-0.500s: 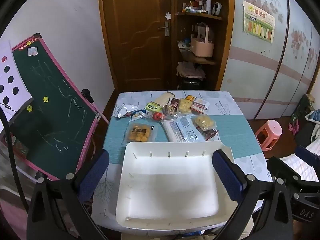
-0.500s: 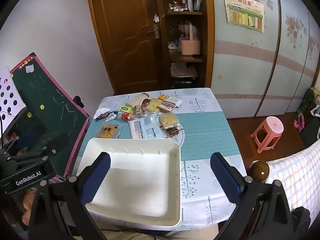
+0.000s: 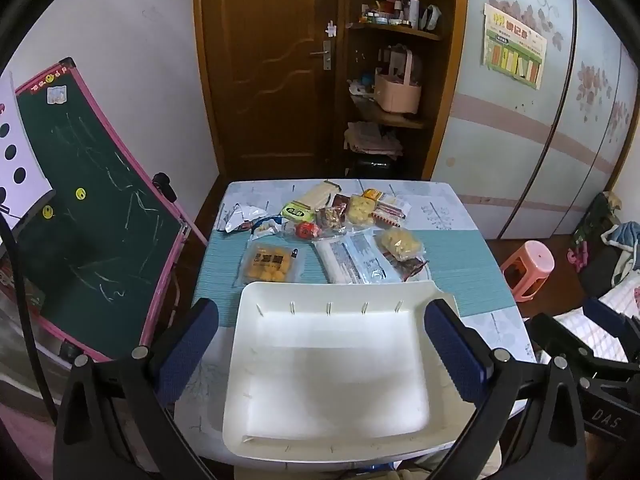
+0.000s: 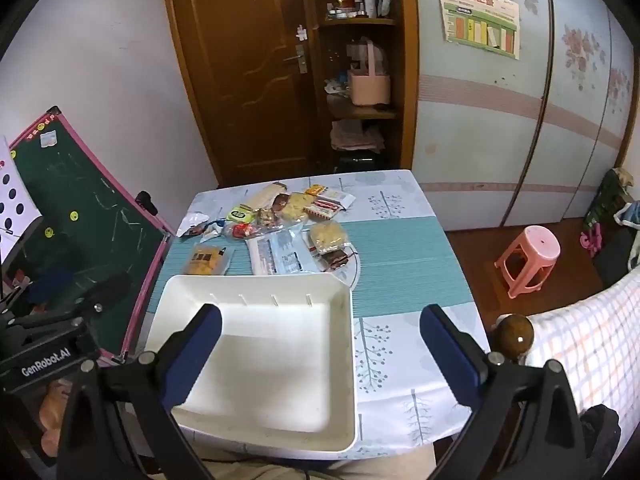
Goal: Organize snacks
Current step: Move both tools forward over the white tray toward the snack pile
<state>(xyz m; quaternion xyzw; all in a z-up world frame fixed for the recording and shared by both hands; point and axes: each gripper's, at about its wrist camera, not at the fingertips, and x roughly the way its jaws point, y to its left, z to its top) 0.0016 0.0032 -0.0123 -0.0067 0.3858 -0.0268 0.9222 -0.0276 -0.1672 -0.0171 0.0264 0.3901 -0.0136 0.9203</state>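
An empty white tray (image 3: 332, 364) sits on the table's near edge; it also shows in the right wrist view (image 4: 276, 360). Behind it lies a heap of snack packets (image 3: 340, 224), among them an orange biscuit pack (image 3: 270, 264), a long clear pack (image 3: 356, 258) and a yellow puff bag (image 3: 400, 243). The same heap shows in the right wrist view (image 4: 280, 220). My left gripper (image 3: 320, 352) is open and empty, held above the tray. My right gripper (image 4: 320, 356) is open and empty, above the tray's right rim.
The table (image 4: 400, 264) has a teal runner and a patterned cloth. A pink-framed chalkboard (image 3: 92, 216) leans at the left. A pink stool (image 4: 528, 256) stands on the floor at the right. A checked cloth (image 4: 580, 344) lies at the near right.
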